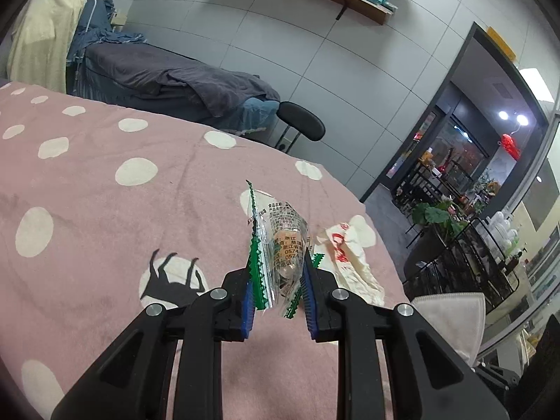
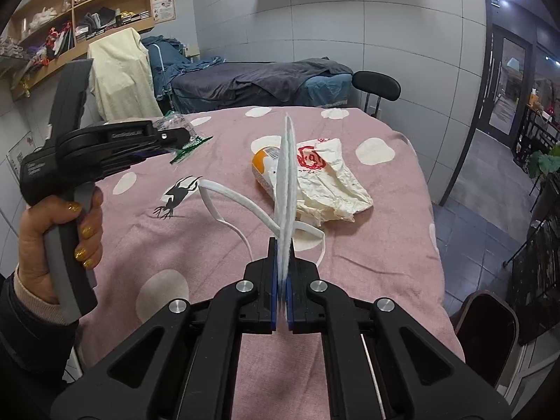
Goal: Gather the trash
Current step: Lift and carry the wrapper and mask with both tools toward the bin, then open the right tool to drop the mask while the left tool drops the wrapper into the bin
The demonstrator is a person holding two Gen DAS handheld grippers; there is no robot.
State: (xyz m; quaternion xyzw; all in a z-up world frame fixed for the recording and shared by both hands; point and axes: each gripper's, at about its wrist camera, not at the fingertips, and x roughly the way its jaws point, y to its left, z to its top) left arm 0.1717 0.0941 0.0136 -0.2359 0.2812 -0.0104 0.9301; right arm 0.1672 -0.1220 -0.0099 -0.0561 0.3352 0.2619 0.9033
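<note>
A: Near stuff first. Right gripper (image 2: 282, 292)?

B: Jaws nearly together, pinching a white face mask (image 2: 285, 182) edge-on. Mask stands upright toward 12 o'clock, ear loops (image 2: 227, 206) trailing to 10 o'clock over the pink dotted bedspread (image 2: 385, 245).

A: Left gripper (image 1: 278, 295)?

B: Jaws partly closed on a clear snack wrapper (image 1: 280, 245) with green zigzag edges, held off the cover. In the right view the left gripper (image 2: 168, 140) sits at 10 o'clock, left hand (image 2: 59, 231) on the handle.

A: What's left on the bed?

B: Crumpled white paper bag (image 2: 332, 182) with red print, and an orange-capped white container (image 2: 264, 164) touching its left side. Both lie flat at 12 to 1 o'clock from the right gripper, just past the mask.

A: Axis?

B: Bag's long axis seems to run 10 to 4 o'clock in the right view. From the left gripper the same bag (image 1: 346, 259) is at 1 o'clock, close beside the fingers.

A: Nearer hand?

B: Hard to call; both full. My guess: unload before any next grab. No bin visible in either view.
</note>
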